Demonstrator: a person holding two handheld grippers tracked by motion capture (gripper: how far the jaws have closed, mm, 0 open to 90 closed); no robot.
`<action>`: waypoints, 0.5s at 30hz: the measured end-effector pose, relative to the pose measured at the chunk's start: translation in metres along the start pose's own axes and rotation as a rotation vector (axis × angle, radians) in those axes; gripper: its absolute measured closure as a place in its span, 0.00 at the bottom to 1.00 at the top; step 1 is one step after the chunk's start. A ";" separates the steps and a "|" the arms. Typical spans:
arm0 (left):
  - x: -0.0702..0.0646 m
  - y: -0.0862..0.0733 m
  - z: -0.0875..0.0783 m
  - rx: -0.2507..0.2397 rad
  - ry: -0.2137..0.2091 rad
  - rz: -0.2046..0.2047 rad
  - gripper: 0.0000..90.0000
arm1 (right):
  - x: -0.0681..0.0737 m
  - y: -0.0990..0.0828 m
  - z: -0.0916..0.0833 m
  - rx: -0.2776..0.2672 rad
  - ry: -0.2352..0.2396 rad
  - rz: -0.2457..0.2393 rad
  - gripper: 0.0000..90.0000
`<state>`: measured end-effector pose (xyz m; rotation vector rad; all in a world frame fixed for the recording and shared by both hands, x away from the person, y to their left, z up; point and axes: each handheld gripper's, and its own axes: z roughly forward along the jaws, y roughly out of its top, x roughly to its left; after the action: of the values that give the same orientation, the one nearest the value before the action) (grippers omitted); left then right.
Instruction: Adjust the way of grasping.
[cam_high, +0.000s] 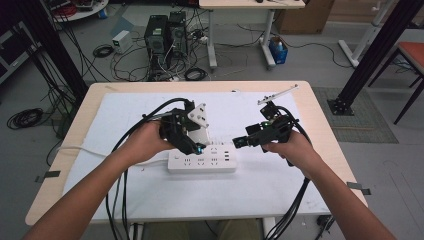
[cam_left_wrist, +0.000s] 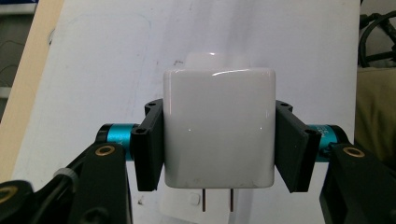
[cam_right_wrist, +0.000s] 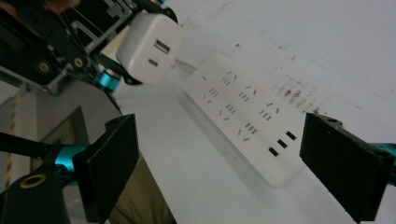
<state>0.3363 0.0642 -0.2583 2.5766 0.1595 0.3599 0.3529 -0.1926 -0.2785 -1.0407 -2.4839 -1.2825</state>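
A white plug-in charger (cam_left_wrist: 218, 128) with two metal prongs (cam_left_wrist: 217, 200) sits between the pads of my left gripper (cam_left_wrist: 218, 144), which is shut on its sides. In the high view this left gripper (cam_high: 197, 145) hangs just above the left part of a white power strip (cam_high: 201, 161) lying mid-table. My right gripper (cam_high: 239, 142) points left at the strip's right end, open with nothing between its fingers (cam_right_wrist: 112, 163). The right gripper view shows the power strip (cam_right_wrist: 247, 116) with several sockets, and the charger (cam_right_wrist: 148, 46) held above its far end, USB ports facing the camera.
A white sheet (cam_high: 260, 185) covers most of the wooden table (cam_high: 325, 140). The strip's white cable (cam_high: 80, 148) runs off to the left. A thin metal bar (cam_high: 277, 95) lies at the back right. Black gripper cables (cam_high: 120, 200) hang over the front edge.
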 end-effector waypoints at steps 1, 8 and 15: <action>-0.001 0.001 0.001 -0.006 -0.004 -0.002 0.47 | -0.001 0.000 0.001 -0.007 0.013 0.017 0.13; -0.004 0.011 0.011 -0.011 -0.018 0.012 0.47 | -0.007 0.000 0.009 -0.043 0.091 0.113 0.13; -0.007 0.018 0.015 -0.023 -0.017 0.029 0.47 | -0.009 -0.001 0.019 -0.043 0.142 0.165 0.13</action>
<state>0.3344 0.0403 -0.2628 2.5605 0.1111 0.3483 0.3625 -0.1830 -0.2948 -1.0970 -2.2261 -1.3158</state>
